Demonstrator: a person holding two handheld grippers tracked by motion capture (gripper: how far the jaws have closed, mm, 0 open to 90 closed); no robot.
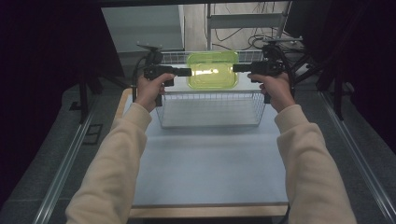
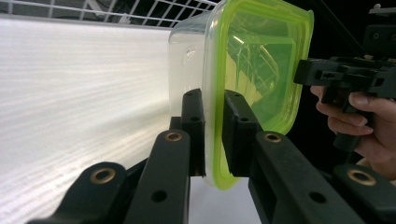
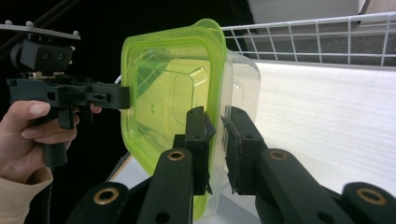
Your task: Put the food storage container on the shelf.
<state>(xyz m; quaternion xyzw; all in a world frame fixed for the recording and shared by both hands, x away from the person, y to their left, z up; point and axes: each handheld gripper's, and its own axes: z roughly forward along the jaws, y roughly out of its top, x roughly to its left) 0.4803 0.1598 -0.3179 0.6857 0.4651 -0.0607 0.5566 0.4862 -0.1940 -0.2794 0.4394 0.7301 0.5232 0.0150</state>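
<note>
A clear plastic container with a translucent green lid hangs level above the back of a white wire basket, lid facing up. My left gripper is shut on the left edge of its rim and my right gripper on the right edge. In the left gripper view the container stands edge-on, and the gripper pinches the lid's rim between both pads. The right gripper view has the container clamped the same way by that gripper, with the other hand and gripper beyond it.
The basket sits at the far end of a white table top with a wooden front edge. Dark curtains and stands flank both sides. Metal rails run along the floor, and a shelf with cables stands behind.
</note>
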